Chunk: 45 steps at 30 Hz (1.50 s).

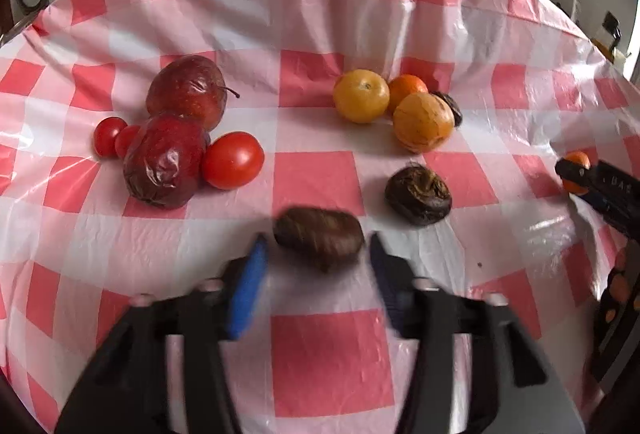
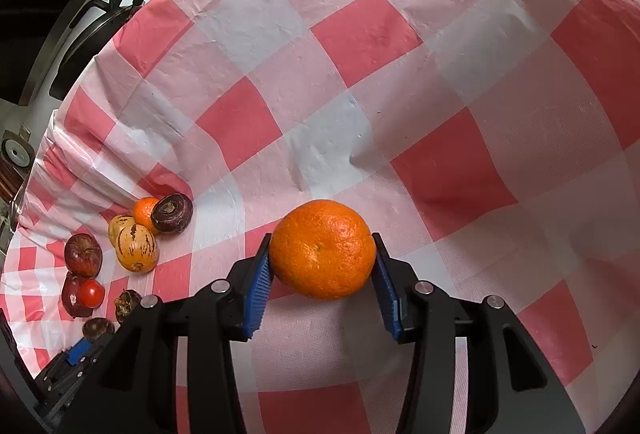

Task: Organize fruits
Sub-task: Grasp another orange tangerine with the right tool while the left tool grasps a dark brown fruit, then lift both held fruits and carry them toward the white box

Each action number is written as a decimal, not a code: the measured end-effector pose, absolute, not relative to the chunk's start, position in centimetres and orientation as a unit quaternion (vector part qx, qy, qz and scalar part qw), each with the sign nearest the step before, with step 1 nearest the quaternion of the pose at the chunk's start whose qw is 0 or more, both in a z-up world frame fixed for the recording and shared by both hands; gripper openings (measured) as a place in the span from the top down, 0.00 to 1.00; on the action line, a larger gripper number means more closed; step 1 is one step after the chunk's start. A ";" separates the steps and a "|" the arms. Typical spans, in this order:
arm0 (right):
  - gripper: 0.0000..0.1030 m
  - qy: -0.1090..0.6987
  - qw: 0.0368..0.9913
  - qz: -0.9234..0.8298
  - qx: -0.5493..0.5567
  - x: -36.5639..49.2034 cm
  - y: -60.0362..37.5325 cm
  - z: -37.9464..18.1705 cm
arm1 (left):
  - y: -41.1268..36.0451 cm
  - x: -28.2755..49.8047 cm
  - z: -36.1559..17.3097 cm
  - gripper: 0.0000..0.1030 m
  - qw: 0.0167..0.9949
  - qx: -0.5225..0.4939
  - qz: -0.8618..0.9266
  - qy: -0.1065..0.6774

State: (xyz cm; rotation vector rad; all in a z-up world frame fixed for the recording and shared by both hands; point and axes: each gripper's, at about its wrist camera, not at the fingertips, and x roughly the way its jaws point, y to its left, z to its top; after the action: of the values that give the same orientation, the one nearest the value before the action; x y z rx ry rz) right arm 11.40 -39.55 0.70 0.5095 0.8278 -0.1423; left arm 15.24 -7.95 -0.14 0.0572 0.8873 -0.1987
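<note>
My left gripper (image 1: 318, 248) is open, its blue pads on either side of a dark brown oblong fruit (image 1: 320, 236) on the checked tablecloth (image 1: 316, 178); whether they touch it I cannot tell. Another dark shrivelled fruit (image 1: 418, 196) lies to its right. Red fruits sit at the left: two wrinkled apples (image 1: 186, 90) and a tomato (image 1: 233, 160). Yellow-orange fruits (image 1: 361, 96) cluster at centre right. My right gripper (image 2: 322, 254) is shut on an orange (image 2: 323, 248), and shows at the far right of the left wrist view (image 1: 576, 172).
The pink-and-white checked plastic cloth (image 2: 360, 34) is wrinkled, with raised folds toward the back. A dark pan with a long handle (image 2: 120, 6) stands on a counter beyond the table's far edge. Small cherry tomatoes (image 1: 110, 136) lie beside the apples.
</note>
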 end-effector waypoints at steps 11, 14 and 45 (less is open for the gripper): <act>0.55 0.396 0.882 -0.067 0.248 11.4 -39.5 0.7 | -9.1 15.1 0.3 0.58 0.895 0.052 -0.105 0.431; 0.55 0.394 0.881 -0.065 0.253 11.3 -39.7 0.6 | -8.6 14.1 1.0 0.58 0.903 0.046 -0.097 0.417; 0.55 0.414 0.883 0.133 0.176 -4.9 -18.8 5.7 | 8.7 -11.3 3.8 0.58 0.927 -0.091 0.028 0.364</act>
State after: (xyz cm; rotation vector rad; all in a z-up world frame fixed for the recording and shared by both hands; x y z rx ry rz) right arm -4.88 -18.82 5.67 0.3655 0.8618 0.2761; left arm -11.35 8.69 3.78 -0.1871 0.7454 0.0583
